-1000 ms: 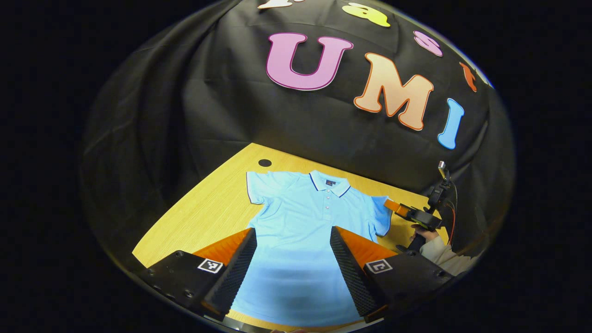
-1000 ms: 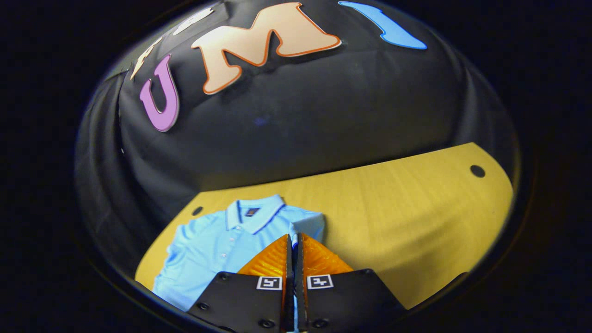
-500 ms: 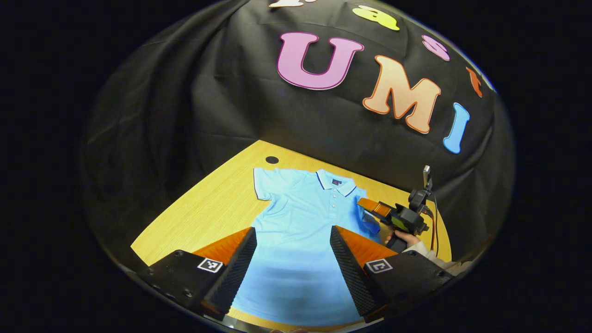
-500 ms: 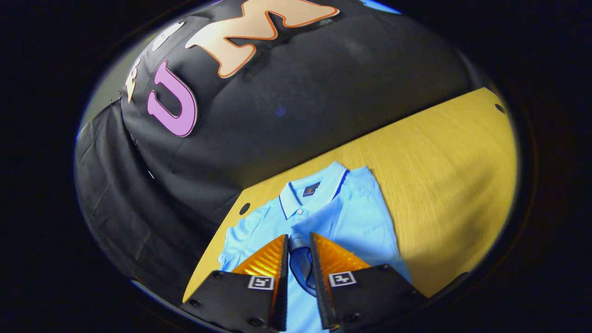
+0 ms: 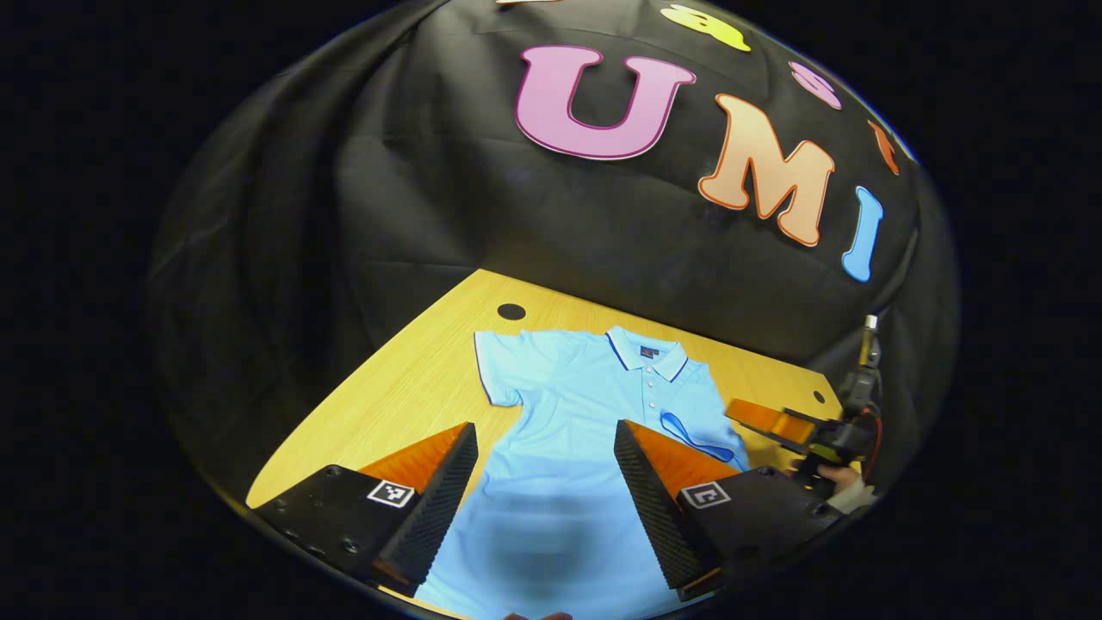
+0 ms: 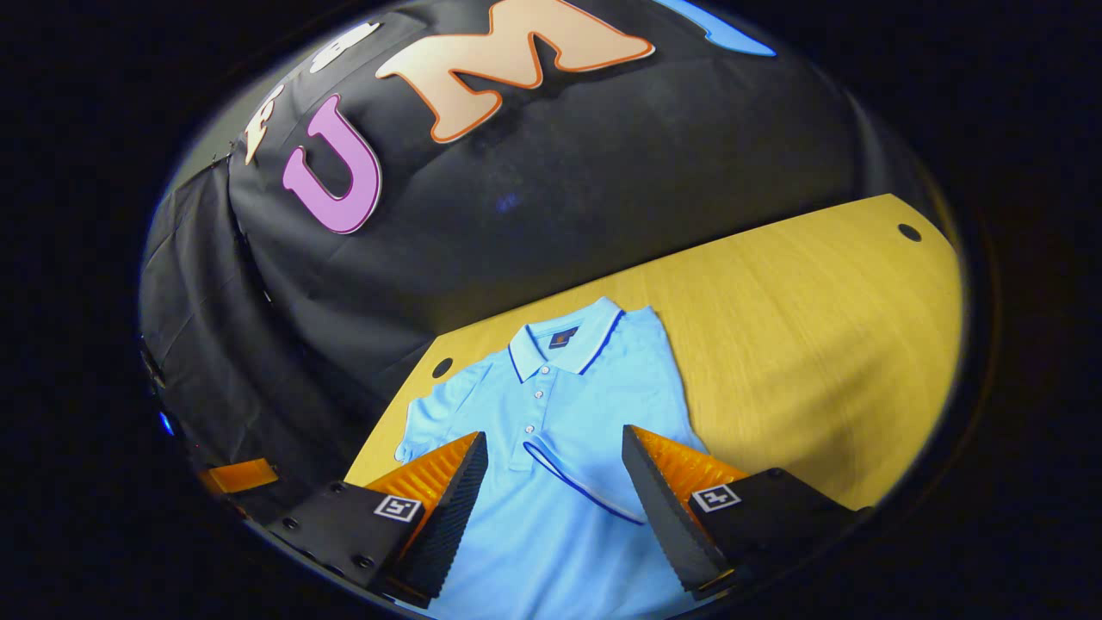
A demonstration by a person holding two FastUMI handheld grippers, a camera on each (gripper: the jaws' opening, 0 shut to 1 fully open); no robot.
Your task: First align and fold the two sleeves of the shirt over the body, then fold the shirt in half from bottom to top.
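Observation:
A light blue polo shirt point(image 5: 568, 405) lies flat on the wooden table point(image 5: 387, 405), collar toward the wall. In the left gripper view its left-hand sleeve point(image 5: 499, 362) is spread out, while the other sleeve point(image 5: 693, 430) is folded over the body, dark-trimmed cuff up. My left gripper point(image 5: 544, 428) hovers open above the shirt's lower body. My right gripper point(image 6: 553, 435) is open just above the folded sleeve point(image 6: 577, 482), holding nothing. It also appears as the right gripper point(image 5: 770, 422) beside the shirt's right edge, with a hand point(image 5: 831, 475) on it.
The table point(image 6: 818, 327) stretches bare to the right of the shirt point(image 6: 551, 405). Round holes point(image 5: 511, 311) point(image 6: 909, 232) sit near its far corners. The black cloth wall point(image 5: 430, 189) stands close behind the collar. Part of the left gripper point(image 6: 237, 475) shows at the far left.
My right gripper carried the sleeve across onto the shirt's body, opened, let it go and drew back toward the shirt's edge. My left gripper stayed open and barely shifted.

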